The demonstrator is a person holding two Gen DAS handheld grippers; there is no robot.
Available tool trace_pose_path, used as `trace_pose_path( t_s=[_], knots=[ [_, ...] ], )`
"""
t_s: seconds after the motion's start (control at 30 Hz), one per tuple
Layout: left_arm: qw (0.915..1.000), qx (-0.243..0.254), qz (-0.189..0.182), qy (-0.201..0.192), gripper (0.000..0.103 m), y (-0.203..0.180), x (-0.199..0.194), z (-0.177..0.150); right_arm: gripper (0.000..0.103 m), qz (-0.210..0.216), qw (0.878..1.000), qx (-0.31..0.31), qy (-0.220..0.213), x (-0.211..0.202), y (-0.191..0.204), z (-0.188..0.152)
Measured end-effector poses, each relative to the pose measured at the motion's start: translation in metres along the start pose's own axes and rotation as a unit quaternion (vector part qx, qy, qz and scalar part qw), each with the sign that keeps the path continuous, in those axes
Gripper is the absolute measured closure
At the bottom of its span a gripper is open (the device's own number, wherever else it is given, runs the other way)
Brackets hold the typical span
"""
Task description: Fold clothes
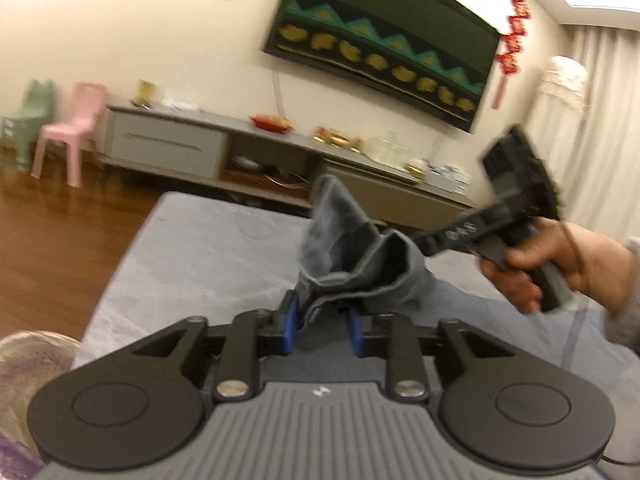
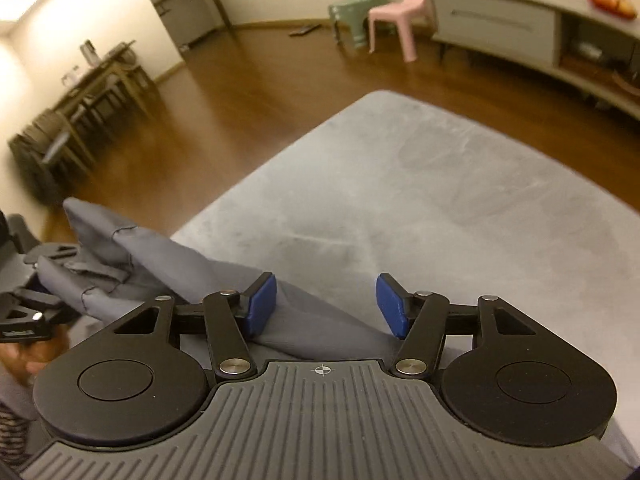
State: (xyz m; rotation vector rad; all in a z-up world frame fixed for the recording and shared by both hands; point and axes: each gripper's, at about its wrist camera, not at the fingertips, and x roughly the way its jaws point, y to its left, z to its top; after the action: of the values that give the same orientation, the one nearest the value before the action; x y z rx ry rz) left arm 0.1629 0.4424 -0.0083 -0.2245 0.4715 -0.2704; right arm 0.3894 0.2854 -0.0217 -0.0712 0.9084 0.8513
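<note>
A grey garment is bunched up and lifted above the grey cushioned surface. My left gripper is shut on a fold of it between its blue pads. My right gripper is open, its blue pads wide apart, with a stretch of the same garment running under and between them toward the left. In the left wrist view the right gripper is held in a hand at the right, its front end against the cloth. In the right wrist view the left gripper shows at the far left, holding the cloth.
A long grey TV cabinet with small items stands against the far wall under a dark screen. A pink chair and a green chair stand on the wooden floor. A dining table with chairs is far left.
</note>
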Motion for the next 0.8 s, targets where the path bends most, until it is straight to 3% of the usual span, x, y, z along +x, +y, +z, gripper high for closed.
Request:
trace_pose_path(
  t_s=[0.07,0.17,0.27,0.33,0.37,0.4,0.47,0.5,0.53,0.6,0.67,0.73,0.8],
  knots=[
    [0.9997,0.008,0.020,-0.009,0.066,-0.010,0.007,0.001,0.032,-0.002,1.000,0.020,-0.014,-0.003,-0.004,-0.003],
    [0.9987,0.005,0.049,-0.010,0.087,-0.013,0.011,0.009,0.031,-0.014,0.998,0.045,-0.038,-0.011,-0.014,-0.005],
    [0.9891,-0.098,0.105,-0.031,0.087,0.010,0.020,0.022,0.033,-0.064,0.992,0.054,-0.097,-0.033,-0.016,-0.007],
    [0.9697,-0.177,0.165,-0.034,0.068,0.026,0.031,0.028,0.037,-0.079,0.987,0.063,-0.123,-0.051,-0.017,-0.014],
    [0.9543,-0.213,0.207,-0.032,0.041,0.033,0.035,0.030,0.037,-0.081,0.987,0.061,-0.123,-0.056,-0.014,-0.021],
    [0.9386,-0.246,0.240,-0.033,0.026,0.039,0.038,0.032,0.037,-0.081,0.988,0.053,-0.117,-0.060,-0.011,-0.028],
    [0.9197,-0.288,0.262,-0.050,0.025,0.042,0.035,0.034,0.038,-0.092,0.991,0.029,-0.098,-0.065,-0.003,-0.049],
    [0.9219,-0.287,0.254,-0.058,0.026,0.038,0.033,0.036,0.038,-0.100,0.991,0.017,-0.090,-0.068,0.000,-0.059],
    [0.9305,-0.265,0.245,-0.061,0.027,0.028,0.032,0.041,0.038,-0.108,0.991,0.006,-0.083,-0.071,0.002,-0.070],
    [0.9557,-0.182,0.224,-0.056,0.027,-0.002,0.036,0.052,0.038,-0.127,0.989,0.003,-0.075,-0.077,-0.004,-0.090],
    [0.9765,-0.105,0.188,-0.005,0.026,-0.029,0.058,0.053,0.038,-0.144,0.987,0.011,-0.069,-0.082,-0.015,-0.106],
    [0.9855,-0.045,0.156,0.051,0.026,-0.050,0.085,0.049,0.041,-0.153,0.985,0.029,-0.069,-0.086,-0.030,-0.111],
    [0.9799,-0.015,0.175,0.094,0.027,-0.058,0.118,0.039,0.043,-0.167,0.983,0.030,-0.071,-0.086,-0.046,-0.114]
  ],
)
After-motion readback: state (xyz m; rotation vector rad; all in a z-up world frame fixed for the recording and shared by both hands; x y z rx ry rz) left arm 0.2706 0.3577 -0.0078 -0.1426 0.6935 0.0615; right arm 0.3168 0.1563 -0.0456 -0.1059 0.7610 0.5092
